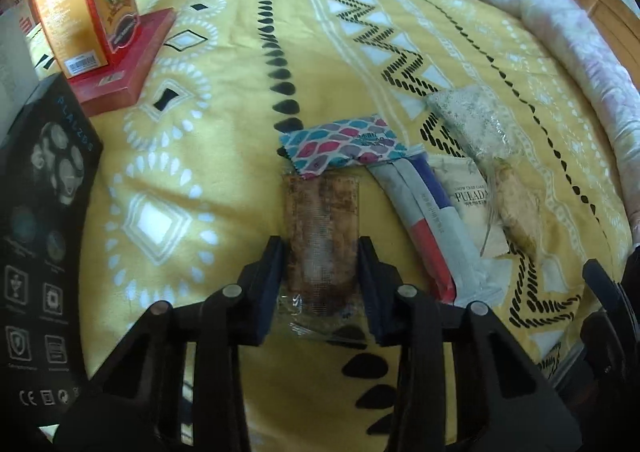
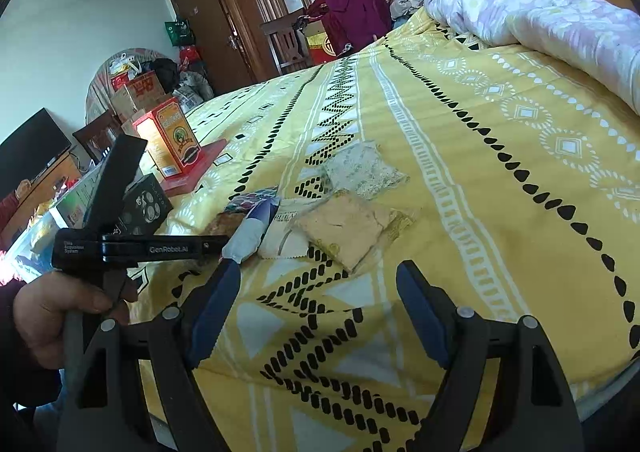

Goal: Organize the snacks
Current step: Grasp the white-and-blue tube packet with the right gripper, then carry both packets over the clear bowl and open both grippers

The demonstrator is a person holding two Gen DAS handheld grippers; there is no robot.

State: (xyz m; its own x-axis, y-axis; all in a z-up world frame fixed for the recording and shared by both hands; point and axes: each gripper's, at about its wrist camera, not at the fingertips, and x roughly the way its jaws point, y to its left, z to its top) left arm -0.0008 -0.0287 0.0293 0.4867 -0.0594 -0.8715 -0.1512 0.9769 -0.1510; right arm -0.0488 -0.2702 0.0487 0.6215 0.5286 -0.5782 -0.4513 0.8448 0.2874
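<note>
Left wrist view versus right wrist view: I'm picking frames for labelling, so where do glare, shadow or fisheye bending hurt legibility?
Left wrist view: the clear-wrapped brown snack bar shows pale glare on its wrapper; the black printed box sits dim and curved at the edge. Right wrist view: the yellow patterned bedspread bulges, and the orange-red carton glows backlit.

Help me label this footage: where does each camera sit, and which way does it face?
Left wrist: on the left claw, angled down at the brown snack between its fingers.
Right wrist: on the right claw, looking across the bed; open; the person's hand shows.
Shared: snack pile, red box, black box.
</note>
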